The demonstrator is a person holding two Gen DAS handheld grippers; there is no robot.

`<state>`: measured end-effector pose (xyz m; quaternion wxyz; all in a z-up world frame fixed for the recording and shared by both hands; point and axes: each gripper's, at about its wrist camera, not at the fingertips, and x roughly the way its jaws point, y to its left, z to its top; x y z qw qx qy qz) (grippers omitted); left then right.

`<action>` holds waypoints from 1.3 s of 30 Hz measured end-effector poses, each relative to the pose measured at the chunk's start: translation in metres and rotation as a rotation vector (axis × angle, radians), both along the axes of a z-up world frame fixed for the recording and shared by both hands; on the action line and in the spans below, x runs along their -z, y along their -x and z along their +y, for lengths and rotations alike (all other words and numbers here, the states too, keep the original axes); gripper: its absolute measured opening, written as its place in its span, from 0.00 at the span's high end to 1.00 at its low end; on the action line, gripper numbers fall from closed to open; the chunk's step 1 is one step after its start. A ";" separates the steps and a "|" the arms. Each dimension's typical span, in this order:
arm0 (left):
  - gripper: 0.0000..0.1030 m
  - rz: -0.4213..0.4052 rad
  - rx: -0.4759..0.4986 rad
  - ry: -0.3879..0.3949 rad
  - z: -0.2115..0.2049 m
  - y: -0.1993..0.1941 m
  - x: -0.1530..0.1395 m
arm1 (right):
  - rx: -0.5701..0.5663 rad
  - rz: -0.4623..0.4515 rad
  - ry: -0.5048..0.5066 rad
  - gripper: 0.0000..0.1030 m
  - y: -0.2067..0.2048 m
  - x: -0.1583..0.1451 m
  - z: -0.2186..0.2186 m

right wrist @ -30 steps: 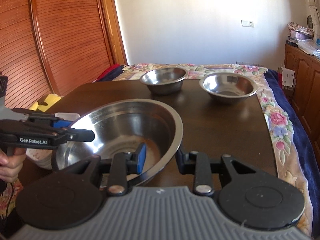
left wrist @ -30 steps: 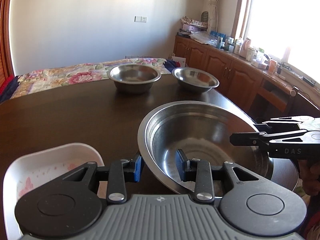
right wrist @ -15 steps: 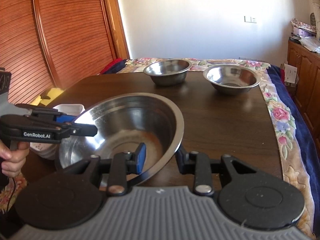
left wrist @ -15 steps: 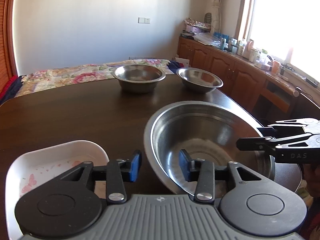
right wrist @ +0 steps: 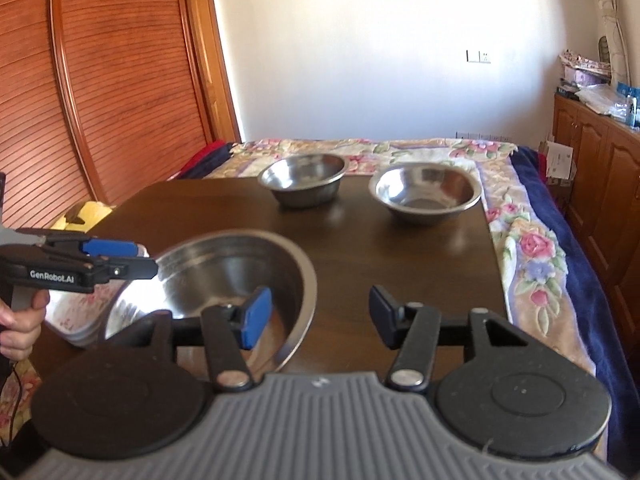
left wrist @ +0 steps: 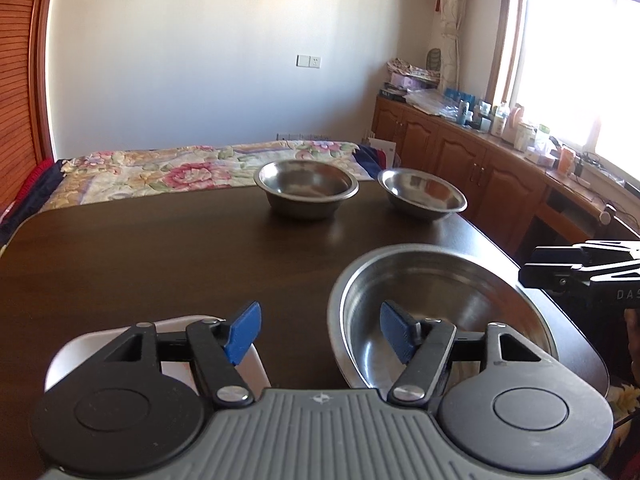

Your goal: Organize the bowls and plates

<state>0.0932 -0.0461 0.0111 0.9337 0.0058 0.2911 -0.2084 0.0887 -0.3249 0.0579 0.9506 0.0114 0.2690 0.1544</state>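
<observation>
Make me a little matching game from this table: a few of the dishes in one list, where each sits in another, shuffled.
Things:
1. large steel basin
2. white dish
3. deep steel bowl
4. flared steel bowl

Places:
A. far end, toward the cabinets
B. near edge, middle
C. far end, toward the slatted doors
D. near corner, left of the basin

Pairs: 1-B, 2-D, 3-C, 4-A

Three steel bowls are counted: one large bowl nearest the hand-held gripper, and two smaller ones, the deep bowl and the shallow bowl, farther beyond it. One white dish is counted beside the large bowl.
</observation>
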 end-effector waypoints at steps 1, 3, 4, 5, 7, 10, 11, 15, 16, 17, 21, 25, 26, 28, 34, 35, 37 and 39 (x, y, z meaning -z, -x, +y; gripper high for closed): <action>0.34 -0.004 -0.004 0.000 0.001 -0.002 -0.002 | 0.002 -0.007 0.004 0.41 -0.002 -0.003 0.000; 0.33 -0.012 -0.009 -0.002 0.003 -0.006 -0.006 | 0.002 -0.022 0.013 0.38 -0.005 -0.008 0.000; 0.33 -0.017 -0.013 -0.003 0.003 -0.007 -0.008 | 0.001 -0.030 0.018 0.38 -0.006 -0.011 -0.001; 0.33 -0.021 -0.015 -0.004 0.004 -0.009 -0.010 | -0.002 -0.036 0.021 0.38 -0.008 -0.013 0.000; 0.33 -0.029 -0.019 -0.006 0.004 -0.013 -0.013 | -0.011 -0.049 0.029 0.35 -0.012 -0.019 0.001; 0.33 -0.037 -0.023 -0.011 0.004 -0.021 -0.017 | -0.024 -0.063 0.037 0.33 -0.020 -0.024 0.004; 0.33 -0.040 -0.024 -0.014 0.004 -0.024 -0.019 | -0.026 -0.066 0.039 0.33 -0.023 -0.025 0.004; 0.33 -0.050 -0.026 -0.034 -0.001 -0.036 -0.021 | -0.043 -0.077 0.042 0.25 -0.036 -0.030 0.008; 0.33 -0.051 -0.026 -0.040 -0.002 -0.039 -0.022 | -0.048 -0.079 0.044 0.24 -0.040 -0.032 0.009; 0.33 -0.053 -0.027 -0.046 -0.003 -0.043 -0.022 | -0.053 -0.079 0.047 0.24 -0.045 -0.032 0.010; 0.33 -0.049 -0.026 -0.058 -0.008 -0.058 -0.024 | -0.065 -0.071 0.052 0.23 -0.063 -0.036 0.013; 0.33 -0.056 -0.027 -0.078 -0.012 -0.075 -0.028 | -0.080 -0.057 0.051 0.23 -0.085 -0.038 0.014; 0.33 -0.057 -0.027 -0.082 -0.012 -0.079 -0.028 | -0.080 -0.054 0.052 0.23 -0.090 -0.038 0.015; 0.33 -0.055 -0.027 -0.084 -0.013 -0.089 -0.029 | -0.080 -0.044 0.048 0.23 -0.104 -0.037 0.014; 0.33 -0.049 -0.020 -0.097 -0.020 -0.115 -0.030 | -0.088 -0.002 0.022 0.24 -0.140 -0.030 0.015; 0.33 -0.049 -0.019 -0.101 -0.022 -0.119 -0.029 | -0.089 0.002 0.024 0.24 -0.145 -0.028 0.016; 0.33 -0.043 -0.015 -0.106 -0.024 -0.128 -0.027 | -0.090 0.014 0.029 0.24 -0.155 -0.025 0.019; 0.33 -0.032 -0.013 -0.104 -0.025 -0.139 -0.024 | -0.098 0.029 0.032 0.24 -0.163 -0.021 0.022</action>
